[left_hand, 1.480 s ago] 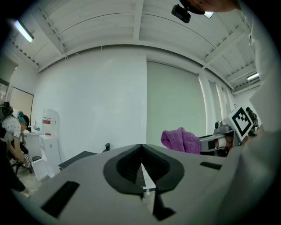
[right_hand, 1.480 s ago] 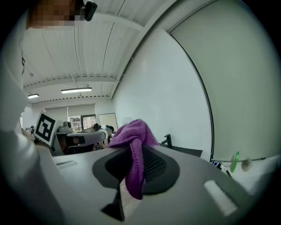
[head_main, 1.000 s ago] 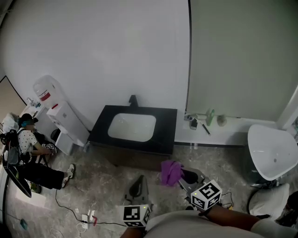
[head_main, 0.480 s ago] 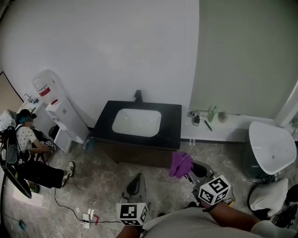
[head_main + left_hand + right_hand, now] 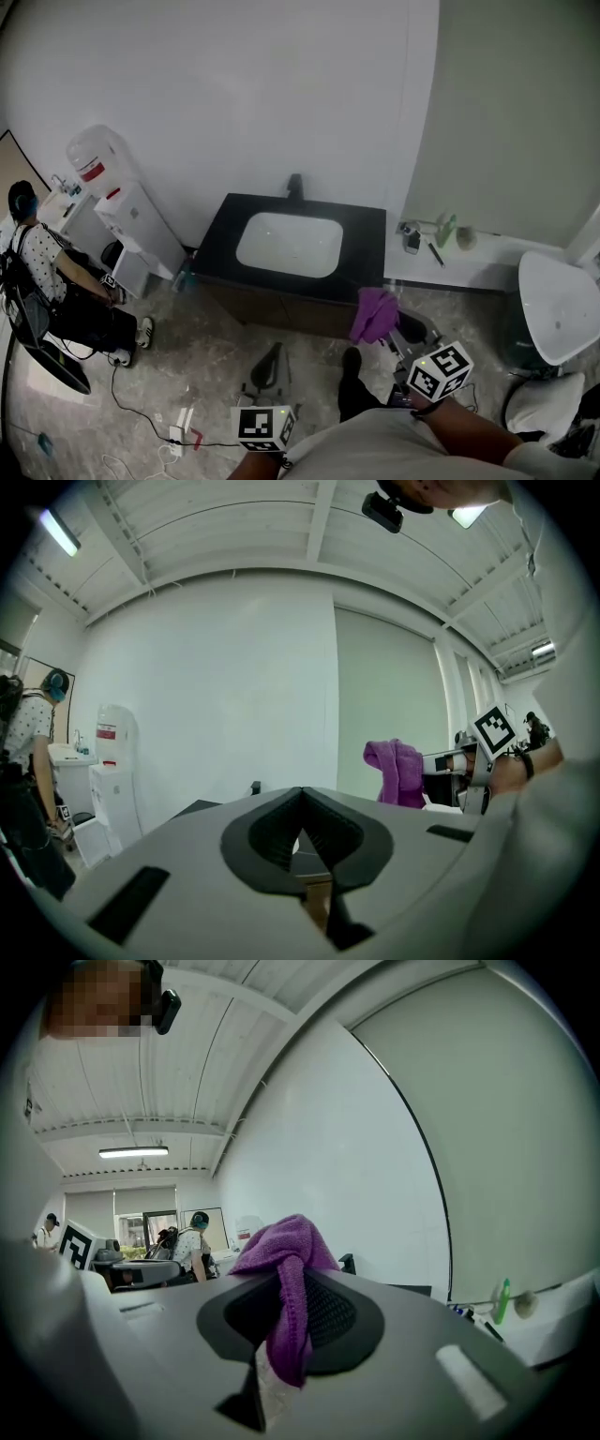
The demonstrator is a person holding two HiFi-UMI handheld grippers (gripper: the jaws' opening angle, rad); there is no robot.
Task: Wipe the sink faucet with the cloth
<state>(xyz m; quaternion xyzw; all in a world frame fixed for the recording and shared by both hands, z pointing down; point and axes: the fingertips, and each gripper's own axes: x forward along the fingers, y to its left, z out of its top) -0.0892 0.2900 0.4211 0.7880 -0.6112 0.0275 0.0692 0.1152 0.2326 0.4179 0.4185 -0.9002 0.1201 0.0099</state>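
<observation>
A black faucet (image 5: 295, 185) stands at the back edge of a black vanity (image 5: 366, 239) with a white basin (image 5: 289, 244), against the white wall. My right gripper (image 5: 398, 330) is shut on a purple cloth (image 5: 374, 314), held in front of the vanity's right front corner, apart from the faucet. In the right gripper view the cloth (image 5: 286, 1283) drapes over the jaws, and the faucet (image 5: 347, 1263) shows just beyond. My left gripper (image 5: 268, 367) hangs low over the floor, shut and holding nothing. From the left gripper view the faucet (image 5: 255, 787) looks small and far.
A water dispenser (image 5: 117, 211) stands left of the vanity. A seated person (image 5: 52, 291) is at the far left. A ledge with a green bottle (image 5: 446, 230) runs right of the vanity, and a white bowl-shaped fixture (image 5: 561, 305) is at the far right. Cables and a power strip (image 5: 180, 429) lie on the floor.
I have stepped closer to the vanity. The right gripper with the purple cloth has risen and moved forward toward the vanity's right front corner. The left gripper stays low.
</observation>
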